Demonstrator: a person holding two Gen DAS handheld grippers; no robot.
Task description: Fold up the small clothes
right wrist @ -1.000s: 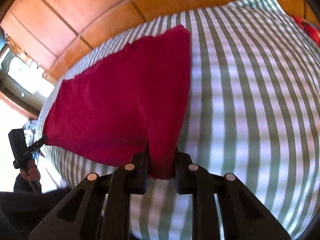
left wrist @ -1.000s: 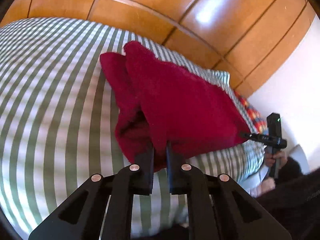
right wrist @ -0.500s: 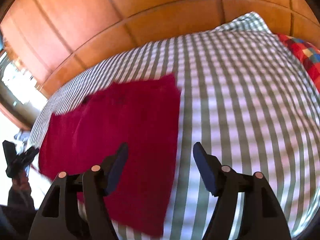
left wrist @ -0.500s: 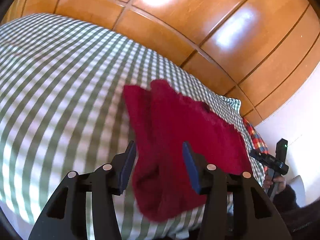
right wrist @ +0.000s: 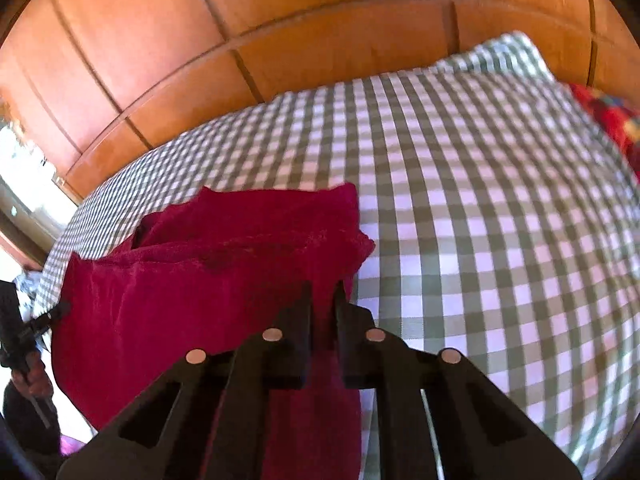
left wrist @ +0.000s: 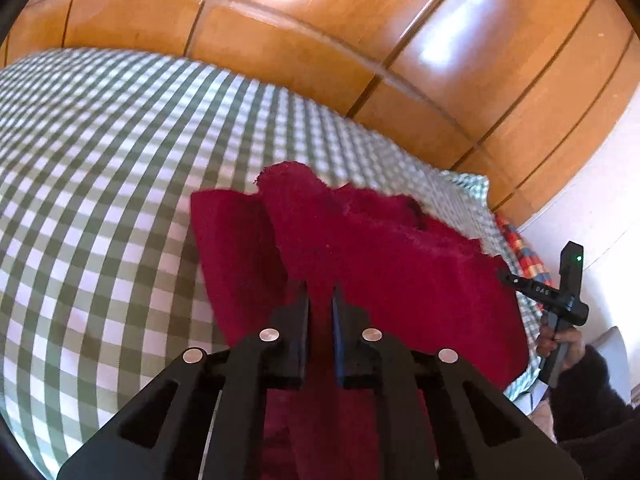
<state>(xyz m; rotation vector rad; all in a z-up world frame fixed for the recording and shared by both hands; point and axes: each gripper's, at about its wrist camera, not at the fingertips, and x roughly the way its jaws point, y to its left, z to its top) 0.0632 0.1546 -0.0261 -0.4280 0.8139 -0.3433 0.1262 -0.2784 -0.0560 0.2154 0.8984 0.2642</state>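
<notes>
A dark red fleece garment [left wrist: 384, 264] lies folded on a green and white checked bed cover [left wrist: 100, 200]. My left gripper [left wrist: 319, 296] is shut on the garment's near left edge. In the right wrist view the same red garment [right wrist: 200, 288] lies on the checked cover [right wrist: 500, 220], and my right gripper [right wrist: 323, 292] is shut on its near right edge. Each gripper shows at the far side of the other's view: the right gripper [left wrist: 548, 296] at the garment's right corner, the left gripper [right wrist: 24, 328] at its left corner.
A wooden panelled headboard [left wrist: 360, 40] stands behind the bed and also shows in the right wrist view [right wrist: 200, 40]. A multicoloured checked cloth [left wrist: 524, 248] lies at the bed's far right, also seen in the right wrist view [right wrist: 608, 120]. A window [right wrist: 24, 184] is at left.
Half a second ago both grippers were open above the garment. Both have since closed on its near edge again, one at each side.
</notes>
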